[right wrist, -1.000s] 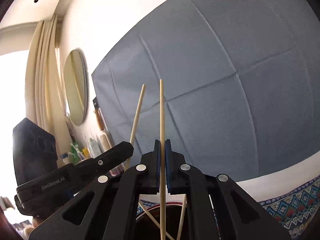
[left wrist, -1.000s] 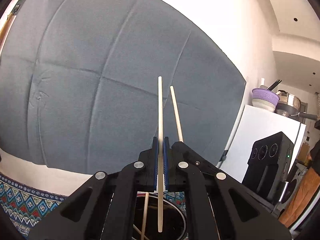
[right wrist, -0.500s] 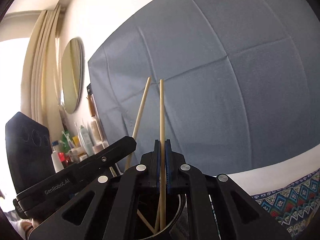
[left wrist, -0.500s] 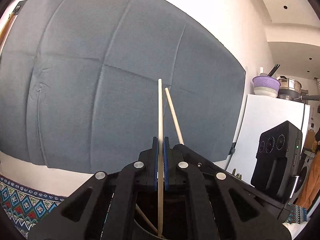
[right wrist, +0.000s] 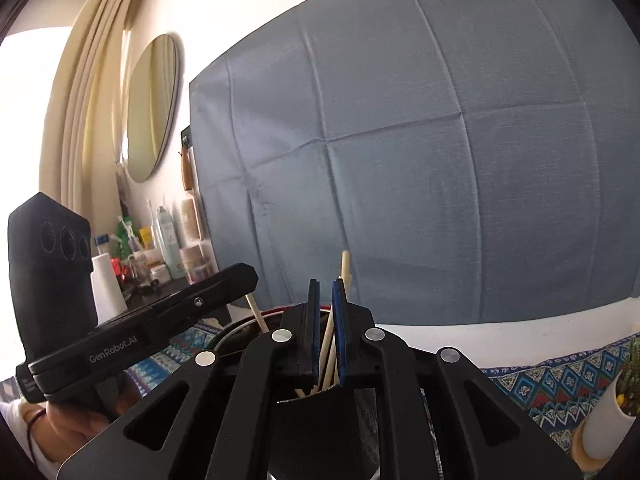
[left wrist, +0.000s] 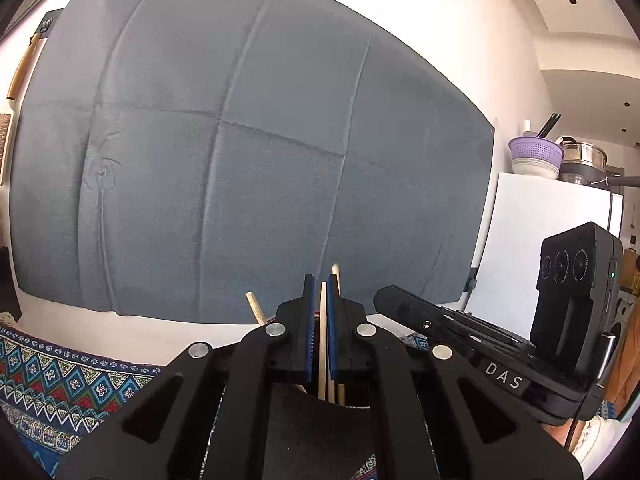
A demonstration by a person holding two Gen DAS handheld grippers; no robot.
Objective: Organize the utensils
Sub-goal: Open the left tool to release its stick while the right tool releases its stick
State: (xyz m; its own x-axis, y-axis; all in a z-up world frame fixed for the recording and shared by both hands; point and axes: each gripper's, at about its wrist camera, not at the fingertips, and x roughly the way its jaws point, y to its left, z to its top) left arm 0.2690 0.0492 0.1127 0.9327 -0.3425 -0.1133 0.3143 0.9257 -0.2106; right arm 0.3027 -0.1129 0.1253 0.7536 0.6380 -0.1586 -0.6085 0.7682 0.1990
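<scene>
Several wooden chopsticks [left wrist: 322,344] stand in a dark round holder [right wrist: 240,330] right below both grippers. My left gripper [left wrist: 319,312] has its blue pads a small gap apart around one chopstick that has dropped low into the holder. My right gripper [right wrist: 325,312] is open, with loose chopsticks [right wrist: 329,340] leaning between its pads. The other gripper's body shows in each view: the right one [left wrist: 480,356] and the left one [right wrist: 132,336]. The holder's bottom is hidden behind the gripper bodies.
A patterned blue cloth [left wrist: 60,376] covers the table. A grey-blue sheet [left wrist: 240,160] hangs on the wall behind. A small potted plant [right wrist: 612,412] stands at the right. Bottles [right wrist: 168,244] crowd a shelf at the left. A white fridge [left wrist: 540,232] stands far right.
Both grippers have opened and let their chopsticks slide down into the holder. The sticks' tops now stand just above the fingertips. Both grippers have dropped lower toward the holder.
</scene>
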